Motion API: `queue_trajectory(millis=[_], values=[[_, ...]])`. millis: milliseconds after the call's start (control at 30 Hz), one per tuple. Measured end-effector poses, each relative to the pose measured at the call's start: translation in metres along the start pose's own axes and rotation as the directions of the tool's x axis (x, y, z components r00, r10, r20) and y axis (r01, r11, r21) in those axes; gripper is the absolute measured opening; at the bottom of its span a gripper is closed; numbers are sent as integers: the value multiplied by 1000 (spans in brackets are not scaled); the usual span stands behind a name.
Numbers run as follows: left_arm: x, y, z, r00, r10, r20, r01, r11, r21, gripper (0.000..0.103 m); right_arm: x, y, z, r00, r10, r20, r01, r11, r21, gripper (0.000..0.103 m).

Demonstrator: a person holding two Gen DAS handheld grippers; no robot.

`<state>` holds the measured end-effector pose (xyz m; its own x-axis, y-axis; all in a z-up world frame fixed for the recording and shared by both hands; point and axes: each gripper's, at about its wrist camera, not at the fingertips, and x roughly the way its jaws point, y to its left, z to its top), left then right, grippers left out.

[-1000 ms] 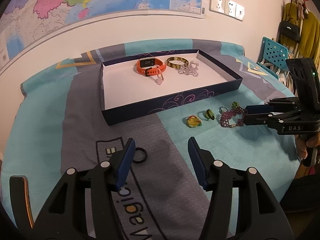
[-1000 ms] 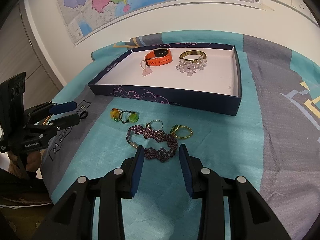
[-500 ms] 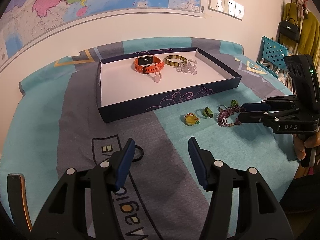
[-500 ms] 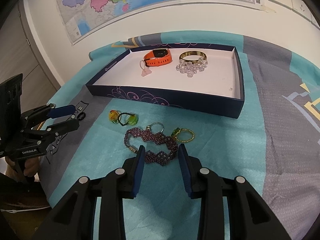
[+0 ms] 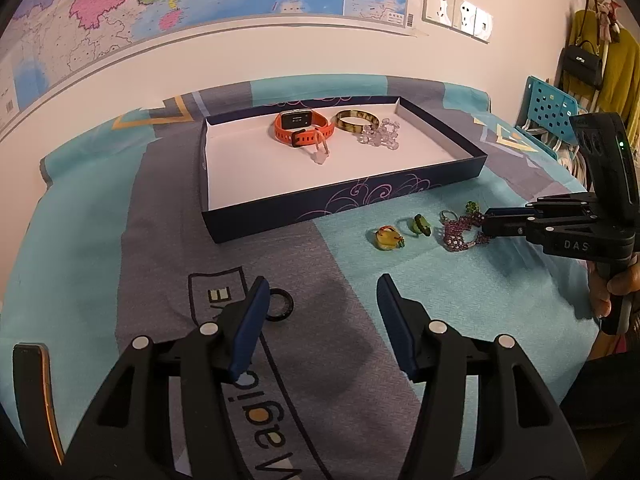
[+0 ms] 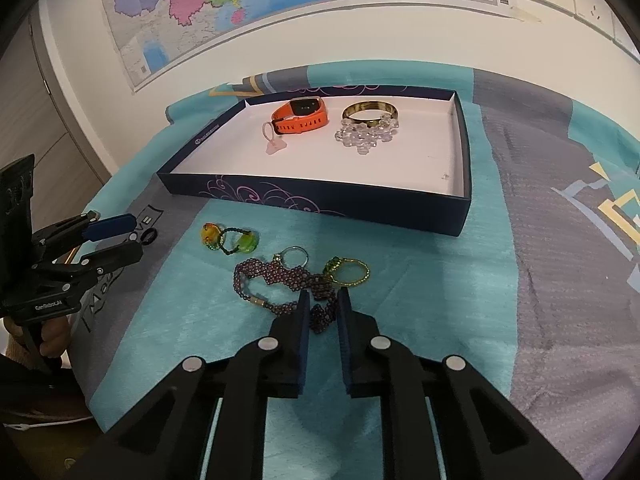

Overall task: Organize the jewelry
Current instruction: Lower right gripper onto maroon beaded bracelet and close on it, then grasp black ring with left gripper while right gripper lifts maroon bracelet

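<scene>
Both tools are matte black plastic frames with round silver screws at the pivots and flat blue pads lining the fingers. The right gripper carries white "DAS" lettering on its side and a small green light; the left gripper bears a white label.

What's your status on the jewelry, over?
Right hand-held gripper just closed on purple beaded bracelet, still on cloth. Left hand-held gripper open, empty. Path to box clear.
</scene>
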<state>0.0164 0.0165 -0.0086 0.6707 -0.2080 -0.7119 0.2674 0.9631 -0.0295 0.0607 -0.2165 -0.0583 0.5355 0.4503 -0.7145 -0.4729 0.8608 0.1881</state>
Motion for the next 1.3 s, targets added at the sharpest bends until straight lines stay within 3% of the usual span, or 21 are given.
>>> queue_trajectory(millis=[133, 867, 1067, 1133, 1300], values=[[0, -1, 0, 1000, 0, 0, 0, 1000, 2, 55, -1, 0, -1, 1000, -2, 3, 2, 1000, -5, 6], [1, 8, -3, 1000, 20, -15, -20, 1000, -19, 55, -11, -4, -6, 1000, 28, 5, -28, 1000, 11, 6], [4, 5, -2, 1000, 20, -24, -20, 1000, -7, 55, -8, -3, -6, 1000, 23, 0, -23, 1000, 8, 13], [6, 7, -2, 999, 26, -31, -26, 1000, -14, 55, -7, -2, -5, 1000, 22, -2, -22, 1000, 7, 21], [9, 12, -2, 998, 46, -50, -47, 999, -24, 55, -3, 1, -4, 1000, 10, -3, -11, 1000, -13, 21]])
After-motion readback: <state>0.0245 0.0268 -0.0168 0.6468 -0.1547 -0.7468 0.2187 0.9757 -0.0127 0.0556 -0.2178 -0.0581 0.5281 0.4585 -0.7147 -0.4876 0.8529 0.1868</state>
